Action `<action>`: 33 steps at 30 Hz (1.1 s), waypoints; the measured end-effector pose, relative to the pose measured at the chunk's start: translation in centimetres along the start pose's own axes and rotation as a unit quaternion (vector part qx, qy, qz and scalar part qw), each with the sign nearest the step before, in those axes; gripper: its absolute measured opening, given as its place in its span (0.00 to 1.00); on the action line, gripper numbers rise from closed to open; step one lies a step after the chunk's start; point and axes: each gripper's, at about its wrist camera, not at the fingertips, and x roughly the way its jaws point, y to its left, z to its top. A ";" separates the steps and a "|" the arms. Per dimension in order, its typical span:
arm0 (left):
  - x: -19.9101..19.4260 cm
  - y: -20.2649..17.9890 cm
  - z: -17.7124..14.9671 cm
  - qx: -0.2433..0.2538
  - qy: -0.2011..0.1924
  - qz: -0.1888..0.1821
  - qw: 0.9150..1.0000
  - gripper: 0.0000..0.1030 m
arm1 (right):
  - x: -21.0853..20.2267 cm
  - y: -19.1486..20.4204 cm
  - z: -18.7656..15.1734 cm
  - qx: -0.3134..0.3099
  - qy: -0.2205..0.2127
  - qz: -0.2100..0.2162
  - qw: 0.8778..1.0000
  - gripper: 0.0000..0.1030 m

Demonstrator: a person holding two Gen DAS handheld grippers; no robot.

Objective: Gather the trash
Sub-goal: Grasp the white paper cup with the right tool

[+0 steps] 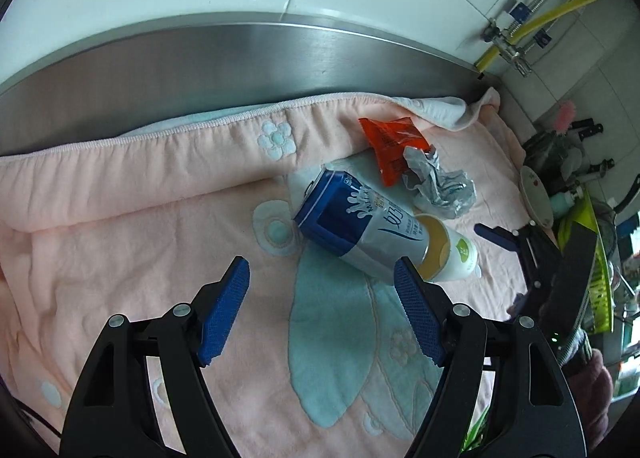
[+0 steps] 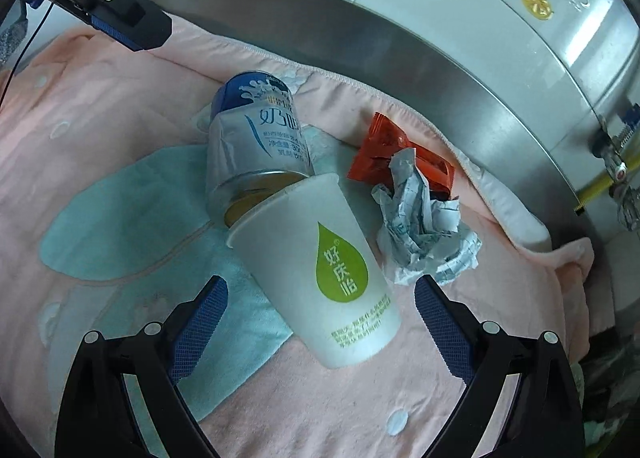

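Both left tongs (image 1: 322, 312) and right tongs (image 2: 320, 328) stand wide open and empty; paper cup (image 2: 320, 270) lies on its side on the towel-covered table (image 2: 120, 98), against the can (image 2: 256, 138); right tongs should straddle its middle and close gently to avoid crushing

White cup (image 2: 320, 270) – green drop; blanket (image 2: 120, 106) – pink, teal flowers.

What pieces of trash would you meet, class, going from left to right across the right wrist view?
Blue and white can → white paper cup → crumpled paper. The orange wrapper lies behind the crumpled paper and overlaps it, so it is left out of the order.
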 end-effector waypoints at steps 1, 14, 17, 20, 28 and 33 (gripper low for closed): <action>0.2 0.1 0.0 -0.001 0.002 0.000 1.000 0.72 | 0.4 0.1 0.2 -0.007 0.000 -0.003 1.000 0.89; 2.3 0.6 0.5 -0.019 0.010 -0.014 1.000 0.72 | 1.9 0.6 0.5 0.005 0.007 -0.010 1.000 0.67; 2.6 0.3 0.5 -0.026 0.010 -0.022 0.999 0.74 | 0.8 1.1 0.0 0.030 0.005 -0.011 0.999 0.62; 3.1 -0.2 0.4 -0.038 0.016 -0.034 0.999 0.76 | -0.5 1.7 -0.6 0.053 0.004 -0.011 0.999 0.59; 3.6 -0.9 0.4 -0.083 0.006 -0.055 0.995 0.82 | -3.8 3.6 -2.9 0.120 -0.001 -0.013 0.993 0.58; 5.2 -1.8 0.6 -0.115 0.012 -0.056 0.992 0.83 | -5.6 4.1 -5.0 0.164 -0.016 -0.012 0.986 0.58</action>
